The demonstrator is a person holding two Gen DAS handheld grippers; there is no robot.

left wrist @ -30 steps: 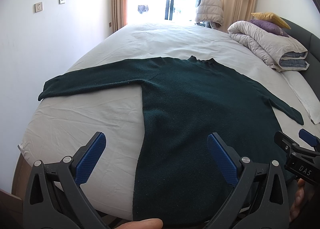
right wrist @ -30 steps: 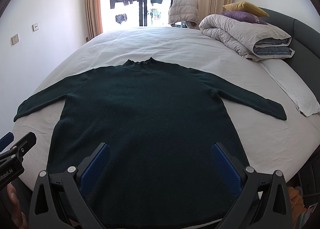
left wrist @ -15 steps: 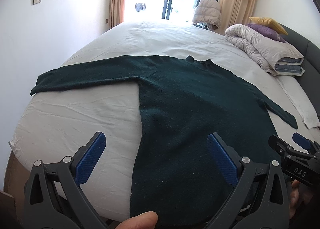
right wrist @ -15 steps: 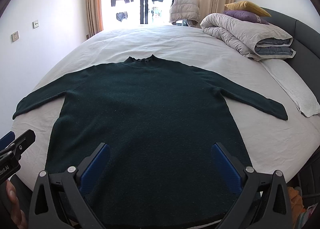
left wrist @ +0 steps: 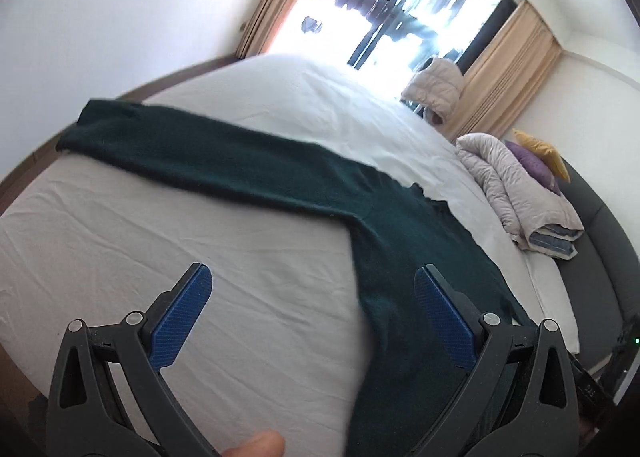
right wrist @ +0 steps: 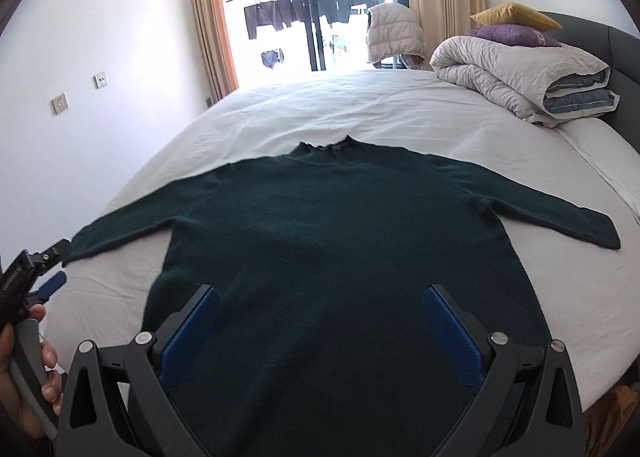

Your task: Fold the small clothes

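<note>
Both grippers gape wide, gripping nothing: left gripper tilted above white bedsheet beside the sleeve, right gripper over the hem of the dark green sweater, spread flat on the bed.

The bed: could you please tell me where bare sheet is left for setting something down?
Bare sheet lies between the sweater collar and the window, and below each sleeve beside the body. The headboard side is crowded with the duvet and pillows.
</note>
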